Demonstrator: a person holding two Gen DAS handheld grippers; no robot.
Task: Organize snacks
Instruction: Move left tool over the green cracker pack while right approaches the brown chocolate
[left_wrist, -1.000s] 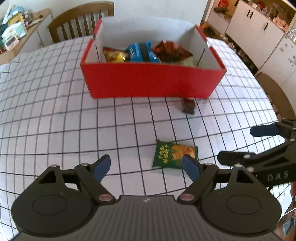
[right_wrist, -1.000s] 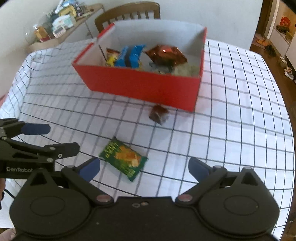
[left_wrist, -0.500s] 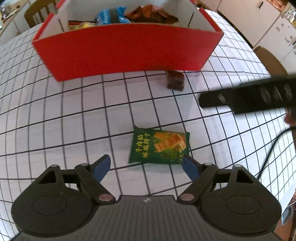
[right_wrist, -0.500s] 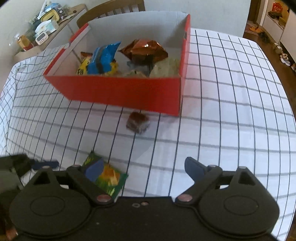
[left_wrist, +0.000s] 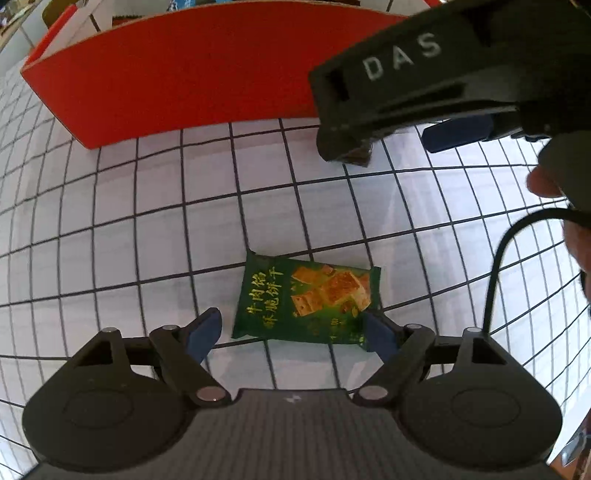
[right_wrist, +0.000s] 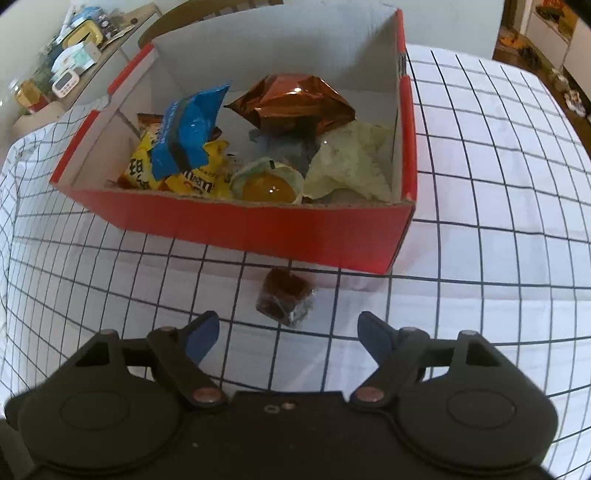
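A green snack packet (left_wrist: 306, 301) lies flat on the checked tablecloth, and my open left gripper (left_wrist: 291, 332) hangs just above its near edge, one finger on each side. A small dark brown wrapped snack (right_wrist: 285, 297) lies in front of the red box (right_wrist: 258, 225); my open right gripper (right_wrist: 286, 334) is just short of it. In the left wrist view that gripper's black body (left_wrist: 424, 77) hides most of the brown snack (left_wrist: 356, 157). The red box (left_wrist: 177, 74) holds several snacks: a blue packet (right_wrist: 188, 133), yellow packets (right_wrist: 195, 181), a copper foil bag (right_wrist: 295, 103).
The table wears a white cloth with a black grid (right_wrist: 480, 206). A wooden chair (right_wrist: 207, 14) stands behind the box. A side shelf with small items (right_wrist: 70, 70) is at the far left. The person's hand and a black cable (left_wrist: 495, 266) are at the right in the left wrist view.
Both grippers have moved forward and down. The left one has closed in over the green packet. The right one has come up to the brown snack, crossing the left wrist view.
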